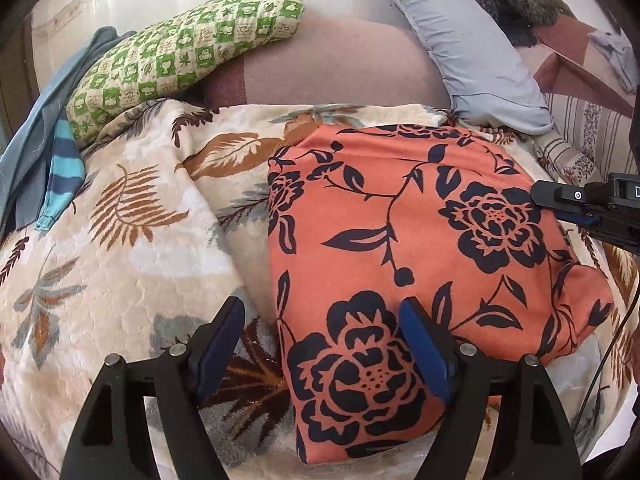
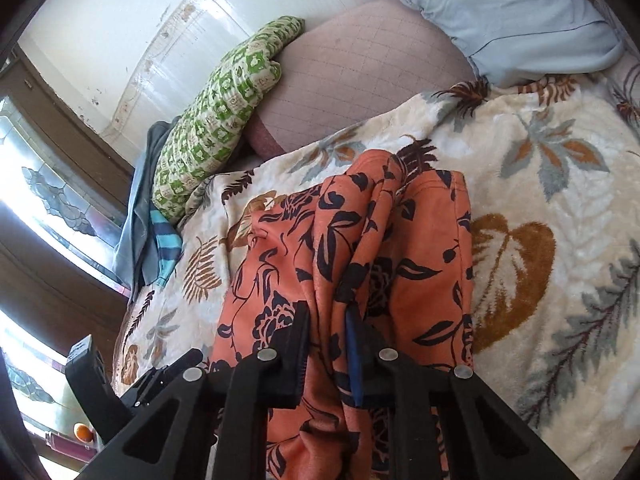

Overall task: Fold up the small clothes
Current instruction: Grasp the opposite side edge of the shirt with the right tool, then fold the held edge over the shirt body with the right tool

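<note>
one orange garment [image 1: 400, 240] — right tool [image 2: 328, 320] pinching — left tool [image 1: 324, 320] spread

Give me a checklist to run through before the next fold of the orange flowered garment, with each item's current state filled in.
1. Right gripper has hold of the orange garment: ok, cloth is bunched between its fingers.
2. Left gripper ready to grab: ok, open, one finger over the garment's near edge, nothing held.
3. Garment lies flat: not ok, the right side is lifted and gathered into folds.
4. Room on the leaf-print blanket beside the garment: ok, bare blanket to its left.
5. Green checked pillow and grey pillow out of the way: ok, both sit beyond the garment.
6. Layers aligned underneath: cannot tell, hidden.
</note>
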`<state>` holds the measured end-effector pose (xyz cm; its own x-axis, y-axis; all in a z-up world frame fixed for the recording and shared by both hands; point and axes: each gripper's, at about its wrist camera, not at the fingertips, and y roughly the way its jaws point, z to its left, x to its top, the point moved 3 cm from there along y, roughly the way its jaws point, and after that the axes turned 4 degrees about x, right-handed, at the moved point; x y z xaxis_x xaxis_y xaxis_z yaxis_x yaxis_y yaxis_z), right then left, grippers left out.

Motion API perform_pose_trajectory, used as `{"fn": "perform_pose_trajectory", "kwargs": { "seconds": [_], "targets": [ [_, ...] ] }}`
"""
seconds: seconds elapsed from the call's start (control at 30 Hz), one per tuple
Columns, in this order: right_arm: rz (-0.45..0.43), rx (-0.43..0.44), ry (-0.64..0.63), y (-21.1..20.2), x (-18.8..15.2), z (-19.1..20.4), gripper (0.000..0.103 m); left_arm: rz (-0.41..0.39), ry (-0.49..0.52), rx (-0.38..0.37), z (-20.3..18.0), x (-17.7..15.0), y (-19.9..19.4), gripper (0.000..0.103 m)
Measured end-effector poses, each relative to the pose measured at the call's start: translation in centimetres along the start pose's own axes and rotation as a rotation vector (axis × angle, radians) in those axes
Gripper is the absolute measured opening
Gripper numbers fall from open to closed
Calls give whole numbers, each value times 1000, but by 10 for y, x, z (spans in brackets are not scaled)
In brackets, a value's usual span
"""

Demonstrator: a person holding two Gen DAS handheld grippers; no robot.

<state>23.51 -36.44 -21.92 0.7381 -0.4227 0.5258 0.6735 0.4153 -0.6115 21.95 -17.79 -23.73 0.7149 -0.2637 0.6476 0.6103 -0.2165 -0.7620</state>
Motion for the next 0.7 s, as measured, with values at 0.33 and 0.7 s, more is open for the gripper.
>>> {"fn": "perform_pose_trajectory", "kwargs": {
  "seconds": [0.33, 0.7],
  "targets": [
    [42, 35, 335, 6, 0, -91, 10, 49, 19, -42, -14, -7, 16, 83],
    [-41, 121, 328, 28, 22, -67, 81, 56, 69, -51, -21, -15, 20, 87]
  ]
}}
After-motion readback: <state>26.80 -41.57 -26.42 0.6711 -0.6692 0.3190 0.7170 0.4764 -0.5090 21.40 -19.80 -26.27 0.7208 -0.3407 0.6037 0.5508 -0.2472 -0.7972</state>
